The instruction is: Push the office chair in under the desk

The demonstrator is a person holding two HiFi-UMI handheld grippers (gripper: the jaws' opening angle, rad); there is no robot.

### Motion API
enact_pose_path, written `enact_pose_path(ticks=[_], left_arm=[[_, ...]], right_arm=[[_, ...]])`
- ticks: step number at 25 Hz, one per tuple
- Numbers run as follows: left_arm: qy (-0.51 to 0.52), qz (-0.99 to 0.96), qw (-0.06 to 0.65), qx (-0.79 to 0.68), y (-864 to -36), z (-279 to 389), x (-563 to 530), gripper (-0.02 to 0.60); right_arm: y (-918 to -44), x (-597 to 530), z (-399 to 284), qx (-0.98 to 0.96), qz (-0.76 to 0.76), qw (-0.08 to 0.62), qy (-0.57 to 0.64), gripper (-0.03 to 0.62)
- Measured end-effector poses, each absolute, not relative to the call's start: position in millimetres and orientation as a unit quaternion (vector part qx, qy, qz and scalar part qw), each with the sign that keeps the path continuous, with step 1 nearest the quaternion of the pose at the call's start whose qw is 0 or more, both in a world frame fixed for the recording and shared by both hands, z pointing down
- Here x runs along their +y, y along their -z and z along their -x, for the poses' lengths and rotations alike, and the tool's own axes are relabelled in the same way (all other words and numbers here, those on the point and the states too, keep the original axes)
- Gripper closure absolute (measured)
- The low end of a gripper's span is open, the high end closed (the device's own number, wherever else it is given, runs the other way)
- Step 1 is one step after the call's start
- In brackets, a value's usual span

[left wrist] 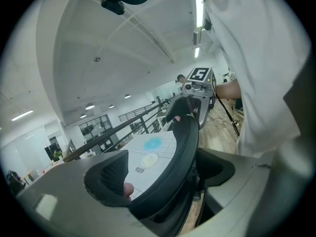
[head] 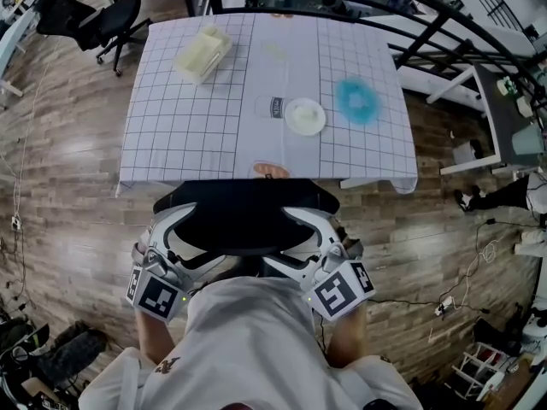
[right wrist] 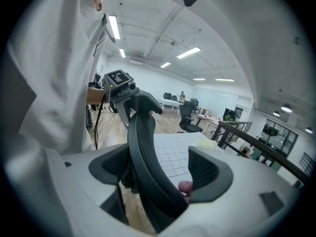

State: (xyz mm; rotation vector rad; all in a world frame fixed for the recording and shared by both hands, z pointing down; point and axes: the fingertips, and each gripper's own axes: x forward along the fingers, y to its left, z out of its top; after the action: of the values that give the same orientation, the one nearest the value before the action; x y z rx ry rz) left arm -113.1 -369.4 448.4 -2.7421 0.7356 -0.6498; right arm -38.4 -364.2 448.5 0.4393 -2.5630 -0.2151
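The left gripper point(left wrist: 163, 174) is straddling the top rim of the office chair point(head: 244, 216) with its jaws spread. The backrest is lying against one jaw, and the desk top is showing through the gap at the other, so nothing is being pinched. The right gripper point(right wrist: 160, 174) is sitting astride the rim's other end in the same way, jaws apart, with one jaw against the backrest and a gap at the other. In the head view, both grippers are resting on the backrest's outer corners, with the person standing just behind.

The step in hand appears to be the push itself, and it is looking far along. The backrest is standing just beside the near edge of the desk point(head: 171, 126), and the seat is hidden, presumably under the overhanging checked cloth point(head: 376, 156). The next move is calling for an even forward press from both sides, so that the chair is rolling straight, and for easing off as the backrest is nearing the edge.

A pale yellow block point(head: 202, 54), a white round dish point(head: 305, 115), a blue ring point(head: 355, 101) and a small card point(head: 276, 106) are lying well back on the desk. An orange item point(head: 271, 170) is sitting right at the near edge, just ahead of the backrest, and a hard bump could be jolting it. The cloth is hiding the desk legs, so whether anything is blocking the base cannot be told. A second chair point(head: 111, 20) and a dark railing point(head: 427, 24) are standing well apart.
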Motion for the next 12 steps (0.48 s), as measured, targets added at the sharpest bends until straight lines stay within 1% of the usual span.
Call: enact_pose_path(ticks=[12], left_arm=[[0.218, 0.938, 0.113, 0.246, -447.6, 116.8, -373.0, 0.152]], right_arm=[[-448.5, -366.7, 42.3, -0.946, -0.163, 0.269, 0.079, 0.213]])
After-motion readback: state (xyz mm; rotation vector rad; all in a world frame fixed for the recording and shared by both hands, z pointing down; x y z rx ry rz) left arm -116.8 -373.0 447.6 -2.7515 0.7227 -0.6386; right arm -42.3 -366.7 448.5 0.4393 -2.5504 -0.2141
